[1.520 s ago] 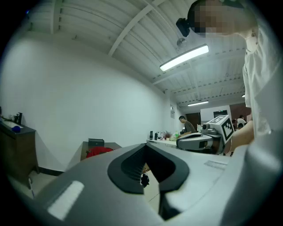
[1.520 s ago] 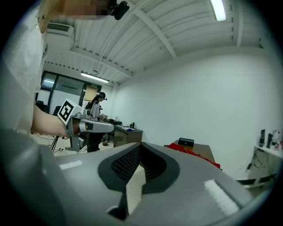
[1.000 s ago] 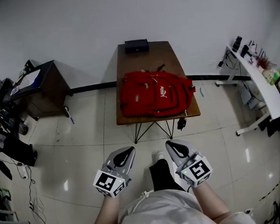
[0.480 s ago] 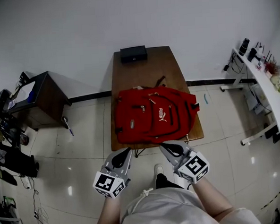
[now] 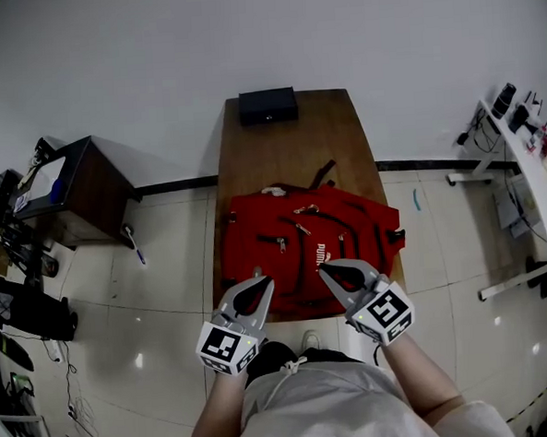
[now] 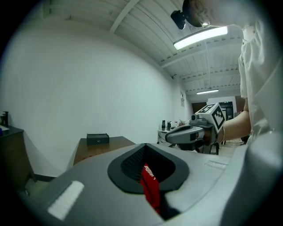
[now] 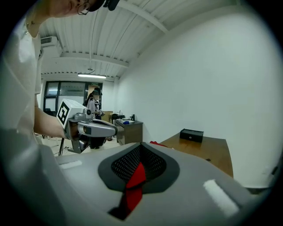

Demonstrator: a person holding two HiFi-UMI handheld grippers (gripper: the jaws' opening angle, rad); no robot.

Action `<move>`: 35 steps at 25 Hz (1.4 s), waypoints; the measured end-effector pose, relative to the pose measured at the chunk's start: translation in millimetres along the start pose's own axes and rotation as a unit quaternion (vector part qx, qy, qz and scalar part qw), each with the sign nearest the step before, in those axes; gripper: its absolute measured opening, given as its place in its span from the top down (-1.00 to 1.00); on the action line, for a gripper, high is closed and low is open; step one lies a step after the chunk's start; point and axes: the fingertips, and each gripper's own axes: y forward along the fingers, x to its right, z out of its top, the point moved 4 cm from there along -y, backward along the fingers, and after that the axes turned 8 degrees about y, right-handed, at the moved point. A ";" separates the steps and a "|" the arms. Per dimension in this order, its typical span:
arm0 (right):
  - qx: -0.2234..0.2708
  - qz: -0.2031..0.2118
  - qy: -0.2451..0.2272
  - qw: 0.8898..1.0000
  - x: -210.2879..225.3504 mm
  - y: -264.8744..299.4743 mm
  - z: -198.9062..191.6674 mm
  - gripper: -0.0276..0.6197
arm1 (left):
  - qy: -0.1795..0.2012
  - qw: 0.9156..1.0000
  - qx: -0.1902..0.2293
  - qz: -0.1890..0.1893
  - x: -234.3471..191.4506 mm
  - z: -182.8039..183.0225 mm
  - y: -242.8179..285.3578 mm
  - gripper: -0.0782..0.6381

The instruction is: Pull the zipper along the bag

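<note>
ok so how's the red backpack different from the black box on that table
The red backpack is far larger than the black box: it spans about the table's width, while the box takes only a small patch. The backpack is soft and lies flat at the near end. The box is a rigid rectangular block at the far end, by the wall. Both rest on the wooden table.

The bag [image 5: 308, 248] is rendered in bright red, marked with a small white logo [image 5: 321, 253]. The table [image 5: 292, 138] beneath is shown in warm brown wood, and a black box [image 5: 267, 105] is set off against it. The left gripper [image 5: 253, 293] and right gripper [image 5: 348, 278] are coloured grey, black between the jaws, each patterned with black-and-white squares. The floor [image 5: 175, 265] is tiled pale and glossy.
</note>
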 end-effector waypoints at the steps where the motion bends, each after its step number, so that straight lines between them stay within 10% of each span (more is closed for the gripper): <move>1: -0.004 0.000 0.002 1.000 4.0 2.5 -2.3 0.90 | -0.004 1.000 -0.003 -0.002 -1.1 -2.6 5.4 0.76; 35: -0.130 -0.001 -0.034 0.991 96.1 125.8 -81.6 0.69 | -0.018 0.988 -0.131 -0.082 -63.6 -88.1 156.2 0.76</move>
